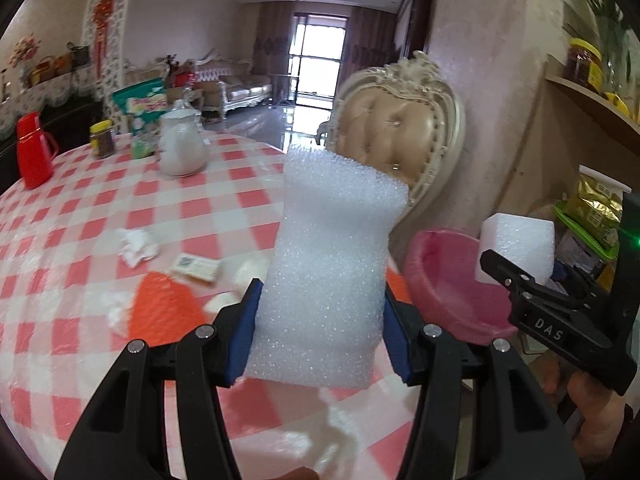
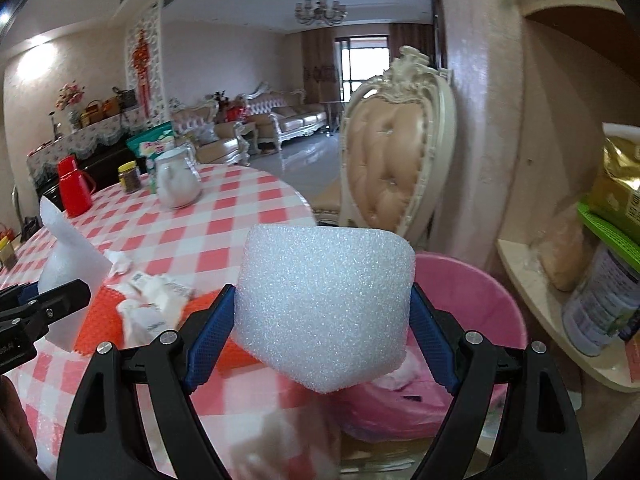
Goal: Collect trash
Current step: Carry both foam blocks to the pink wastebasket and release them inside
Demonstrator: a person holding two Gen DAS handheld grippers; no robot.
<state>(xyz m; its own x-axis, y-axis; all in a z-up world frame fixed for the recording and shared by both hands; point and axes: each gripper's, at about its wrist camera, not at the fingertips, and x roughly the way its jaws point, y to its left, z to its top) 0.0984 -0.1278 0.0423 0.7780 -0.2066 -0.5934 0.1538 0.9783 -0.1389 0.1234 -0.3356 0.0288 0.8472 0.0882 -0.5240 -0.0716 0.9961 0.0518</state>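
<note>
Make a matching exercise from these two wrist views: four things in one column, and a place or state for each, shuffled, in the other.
Things:
1. tall white foam sheet
2. chunky white foam block
3. red plastic thermos jug
4. pink plastic-lined trash bin

Places or states:
A. standing at the far side of the red-and-white checked tablecloth
B. clamped in the left hand-held gripper
C. beside the table edge, below the wall shelves
D. clamped in the right hand-held gripper

Pairs: 1-B, 2-D, 3-A, 4-C
</note>
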